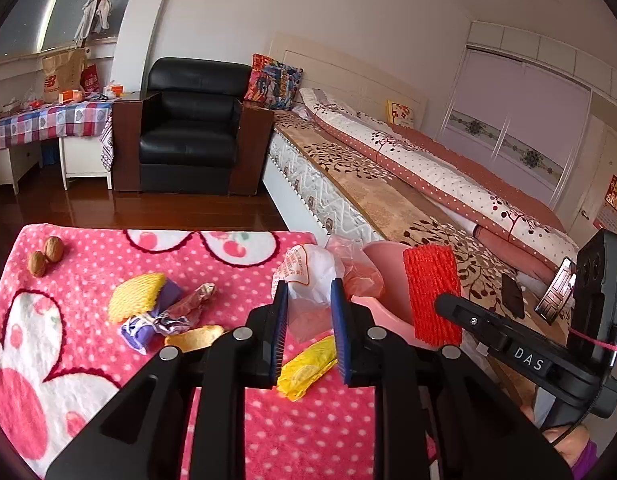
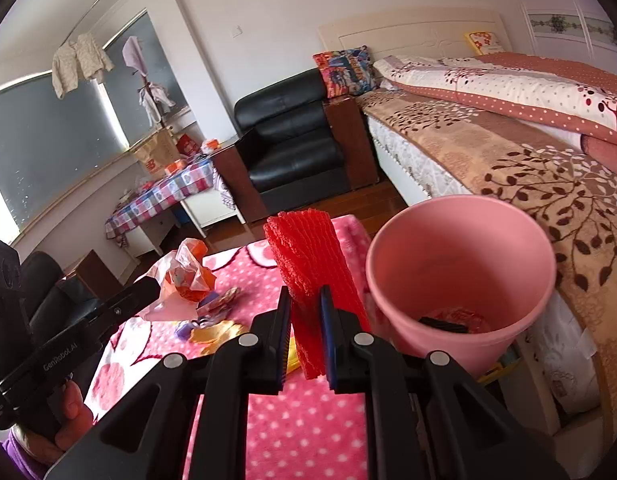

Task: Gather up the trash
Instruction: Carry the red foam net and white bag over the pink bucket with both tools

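My left gripper (image 1: 308,292) is shut on a crumpled white and pink plastic bag (image 1: 312,276), held above the pink dotted blanket (image 1: 108,360); the bag also shows in the right wrist view (image 2: 184,280). My right gripper (image 2: 306,296) is shut on a red foam net sleeve (image 2: 308,256), held upright just left of the pink bin (image 2: 460,272). The sleeve (image 1: 430,292) and the bin (image 1: 382,256) also show in the left wrist view. The bin holds a dark item and a red wrapper at its bottom.
On the blanket lie a yellow foam net (image 1: 134,296), purple wrappers (image 1: 148,324), a yellow wrapper (image 1: 306,368), an orange peel-like piece (image 1: 194,338) and two walnuts (image 1: 46,256). A bed (image 1: 388,184) runs along the right, a black armchair (image 1: 192,136) stands behind.
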